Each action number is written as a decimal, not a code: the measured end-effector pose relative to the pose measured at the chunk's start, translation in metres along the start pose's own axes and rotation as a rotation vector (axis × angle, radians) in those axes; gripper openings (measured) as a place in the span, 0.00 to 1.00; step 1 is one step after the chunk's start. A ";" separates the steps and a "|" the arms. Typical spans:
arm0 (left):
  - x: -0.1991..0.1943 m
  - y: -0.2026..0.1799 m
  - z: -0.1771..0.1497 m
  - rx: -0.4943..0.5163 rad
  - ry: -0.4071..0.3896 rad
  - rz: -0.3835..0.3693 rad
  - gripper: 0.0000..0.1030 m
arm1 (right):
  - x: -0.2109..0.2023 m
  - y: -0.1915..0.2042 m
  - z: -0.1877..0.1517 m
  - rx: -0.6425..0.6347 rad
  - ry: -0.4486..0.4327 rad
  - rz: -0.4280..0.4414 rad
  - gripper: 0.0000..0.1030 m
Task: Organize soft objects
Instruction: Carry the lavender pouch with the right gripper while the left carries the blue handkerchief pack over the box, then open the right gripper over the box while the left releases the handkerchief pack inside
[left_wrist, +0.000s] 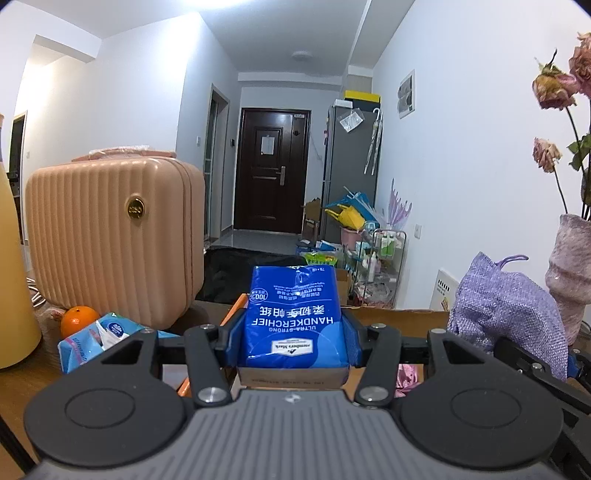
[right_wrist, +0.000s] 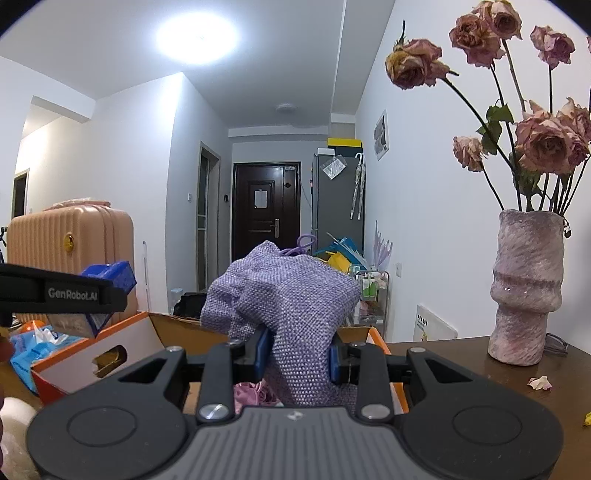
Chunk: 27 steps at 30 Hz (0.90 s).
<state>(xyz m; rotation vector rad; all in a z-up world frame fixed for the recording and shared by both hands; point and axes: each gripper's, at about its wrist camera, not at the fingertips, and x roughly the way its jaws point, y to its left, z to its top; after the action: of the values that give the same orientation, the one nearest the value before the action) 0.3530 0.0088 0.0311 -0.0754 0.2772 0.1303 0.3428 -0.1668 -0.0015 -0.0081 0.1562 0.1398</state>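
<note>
My left gripper (left_wrist: 293, 334) is shut on a blue handkerchief tissue pack (left_wrist: 293, 314), held above an open cardboard box (left_wrist: 399, 315). In the right wrist view the same left gripper (right_wrist: 92, 291) comes in from the left with the blue pack (right_wrist: 114, 275) in it. My right gripper (right_wrist: 297, 354) is shut on a purple woven drawstring pouch (right_wrist: 291, 299), which hangs over the orange-edged cardboard box (right_wrist: 125, 343). The pouch (left_wrist: 506, 314) also shows at the right of the left wrist view. Pink fabric (right_wrist: 253, 393) lies inside the box under the pouch.
A peach suitcase (left_wrist: 114, 236) stands on the left. An orange (left_wrist: 77, 319) and a light blue wipes pack (left_wrist: 96, 338) lie by it. A yellow bottle (left_wrist: 14, 266) is far left. On the brown table (right_wrist: 461, 354) at the right, a pink vase (right_wrist: 528, 284) holds dried roses.
</note>
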 end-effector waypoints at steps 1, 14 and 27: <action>0.004 0.000 0.000 0.002 0.005 0.001 0.51 | 0.002 0.000 0.000 0.000 0.004 -0.002 0.29; 0.041 -0.007 -0.006 0.036 0.082 0.006 0.51 | 0.031 0.000 0.000 -0.006 0.063 -0.015 0.29; 0.056 -0.005 -0.015 0.053 0.143 0.028 0.51 | 0.050 0.003 -0.003 -0.028 0.123 -0.011 0.30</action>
<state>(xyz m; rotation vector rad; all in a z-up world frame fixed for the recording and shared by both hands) 0.4029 0.0087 0.0019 -0.0286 0.4248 0.1458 0.3914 -0.1571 -0.0120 -0.0450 0.2767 0.1302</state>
